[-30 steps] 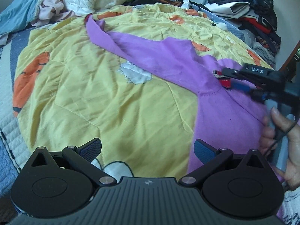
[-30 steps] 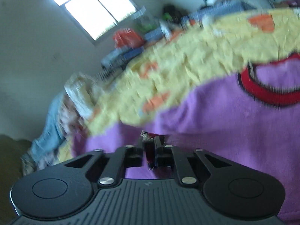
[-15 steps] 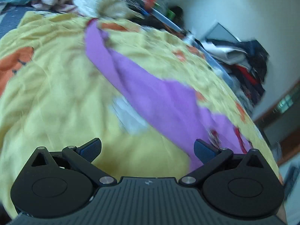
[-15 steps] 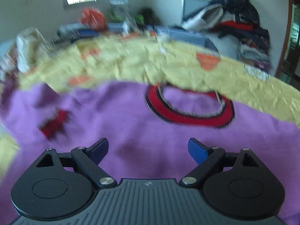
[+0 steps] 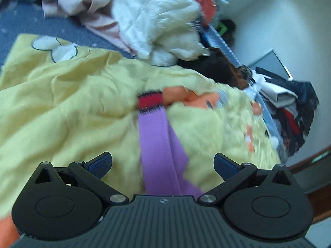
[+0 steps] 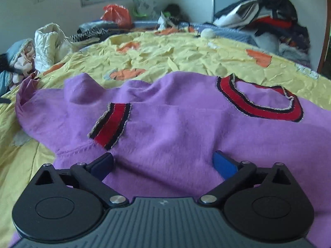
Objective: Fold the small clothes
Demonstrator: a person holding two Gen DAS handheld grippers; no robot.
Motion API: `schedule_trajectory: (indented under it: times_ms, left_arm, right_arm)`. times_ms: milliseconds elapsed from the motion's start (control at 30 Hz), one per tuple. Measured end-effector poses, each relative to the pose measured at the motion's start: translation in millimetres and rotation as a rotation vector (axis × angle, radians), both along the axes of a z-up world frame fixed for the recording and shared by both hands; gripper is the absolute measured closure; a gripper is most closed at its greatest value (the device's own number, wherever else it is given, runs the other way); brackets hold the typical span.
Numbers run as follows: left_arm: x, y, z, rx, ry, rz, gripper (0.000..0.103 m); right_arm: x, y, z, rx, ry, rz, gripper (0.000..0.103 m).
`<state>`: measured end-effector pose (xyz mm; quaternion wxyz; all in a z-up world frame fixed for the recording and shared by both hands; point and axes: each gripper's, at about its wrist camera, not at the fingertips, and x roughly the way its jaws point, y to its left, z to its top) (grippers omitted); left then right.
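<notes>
A small purple sweater (image 6: pixel 175 128) lies spread on a yellow bedspread (image 6: pixel 165 57). Its red collar (image 6: pixel 260 105) is at the right, and one sleeve is folded inward so its red cuff (image 6: pixel 111 124) rests on the body. My right gripper (image 6: pixel 163 163) hovers low over the sweater's body, its jaws opening wide with only flat fabric under them, nothing gripped. In the left wrist view the other purple sleeve (image 5: pixel 159 150) stretches away to its red cuff (image 5: pixel 150 102). My left gripper (image 5: pixel 163 163) is open above that sleeve, pads apart from the cloth.
Heaps of clothes ring the bed: a white padded jacket (image 5: pixel 163 22) and pink garments (image 5: pixel 82 6) at the far left, dark clothes (image 6: pixel 266 20) stacked at the far right. An orange bag (image 6: pixel 116 14) sits under the window.
My right gripper has let go of the red cuff, opened wide, and rolled level. My left gripper has swept across the bed to the outstretched sleeve and rolled; it stayed open.
</notes>
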<state>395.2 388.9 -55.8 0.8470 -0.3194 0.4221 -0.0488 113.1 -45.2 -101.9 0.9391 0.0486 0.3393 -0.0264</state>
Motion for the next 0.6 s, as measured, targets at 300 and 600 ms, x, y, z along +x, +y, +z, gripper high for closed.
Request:
schedule_trajectory:
  times_ms: [300,600]
  left_arm:
    - [51,11,-18,0.057,0.067,0.024,0.063]
    - [14,41,-7,0.017,-0.078,0.134,0.100]
  right_arm:
    - [-7,-29,1,0.207,-0.084,-0.020,0.000]
    - [-6,-30,1,0.224,-0.094,-0.026,0.000]
